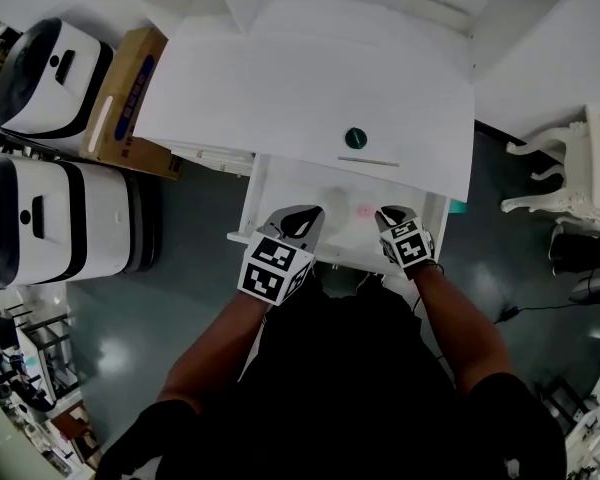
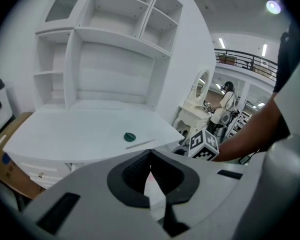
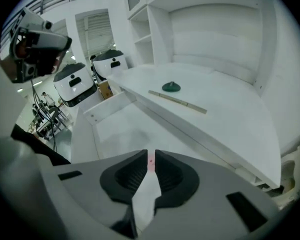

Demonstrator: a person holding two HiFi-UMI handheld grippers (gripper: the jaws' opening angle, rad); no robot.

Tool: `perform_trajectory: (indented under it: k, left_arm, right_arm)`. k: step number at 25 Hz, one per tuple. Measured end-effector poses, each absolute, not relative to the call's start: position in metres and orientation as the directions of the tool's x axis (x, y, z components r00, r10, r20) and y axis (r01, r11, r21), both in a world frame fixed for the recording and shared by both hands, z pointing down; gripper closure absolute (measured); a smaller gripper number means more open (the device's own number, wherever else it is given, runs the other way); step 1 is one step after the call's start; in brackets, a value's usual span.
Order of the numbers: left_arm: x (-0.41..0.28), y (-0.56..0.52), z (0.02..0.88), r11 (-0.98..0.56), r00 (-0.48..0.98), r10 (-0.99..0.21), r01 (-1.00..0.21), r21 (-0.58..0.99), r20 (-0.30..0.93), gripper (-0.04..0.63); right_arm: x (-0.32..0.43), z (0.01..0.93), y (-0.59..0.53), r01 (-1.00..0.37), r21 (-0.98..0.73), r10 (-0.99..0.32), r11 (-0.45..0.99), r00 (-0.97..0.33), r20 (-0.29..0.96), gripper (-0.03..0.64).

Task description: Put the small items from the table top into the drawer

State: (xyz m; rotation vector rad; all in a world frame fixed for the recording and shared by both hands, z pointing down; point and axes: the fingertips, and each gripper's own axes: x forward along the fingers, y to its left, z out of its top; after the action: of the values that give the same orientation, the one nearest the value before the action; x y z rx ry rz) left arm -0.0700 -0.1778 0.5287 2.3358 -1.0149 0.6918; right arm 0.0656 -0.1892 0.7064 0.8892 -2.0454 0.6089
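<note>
A dark green round item (image 1: 355, 138) (image 2: 129, 136) (image 3: 171, 87) lies on the white desk top (image 1: 280, 78). A thin pale stick (image 1: 368, 161) (image 2: 140, 144) (image 3: 177, 101) lies just in front of it. Below the desk edge the drawer (image 1: 248, 208) (image 3: 107, 104) stands pulled out, with a small pink item (image 1: 364, 209) (image 3: 151, 161) on its floor. My left gripper (image 1: 302, 215) (image 2: 150, 166) hovers over the drawer's front left, its jaw tips touching and empty. My right gripper (image 1: 390, 213) (image 3: 151, 159) is at the front right, jaws nearly together, the pink item showing through the slit.
Two white-and-black robot units (image 1: 50, 78) (image 1: 50, 218) and a cardboard box (image 1: 130, 98) stand left of the desk. White ornate furniture (image 1: 580, 168) is at the right. A shelf hutch (image 2: 115, 44) rises behind the desk top.
</note>
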Motion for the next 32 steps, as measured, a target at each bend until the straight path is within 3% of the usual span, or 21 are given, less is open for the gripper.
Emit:
perform_trajectory:
  k: [6, 18, 24, 32]
  left_arm:
    - [-0.067, -0.181, 0.524, -0.613, 0.606, -0.518, -0.755, 0.231, 0.604, 0.592]
    - [-0.043, -0.184, 0.501, -0.66, 0.641, -0.536, -0.724, 0.202, 0.549, 0.592]
    - [-0.042, -0.182, 0.489, -0.669, 0.667, -0.536, -0.71, 0.221, 0.518, 0.592]
    - [-0.045, -0.183, 0.479, -0.665, 0.676, -0.546, -0.709, 0.235, 0.495, 0.592]
  right_arm:
    - [0.06, 0.633, -0.187, -0.762, -0.148, -0.466, 0.63, -0.524, 0.713, 0.588]
    - [0.057, 0.513, -0.189, -0.79, -0.203, -0.615, 0.578, -0.586, 0.528, 0.591]
    - [0.056, 0.494, -0.186, -0.773, -0.333, -0.617, 0.54, -0.633, 0.468, 0.589]
    - [0.061, 0.495, -0.187, -0.794, -0.309, -0.641, 0.524, -0.606, 0.472, 0.589]
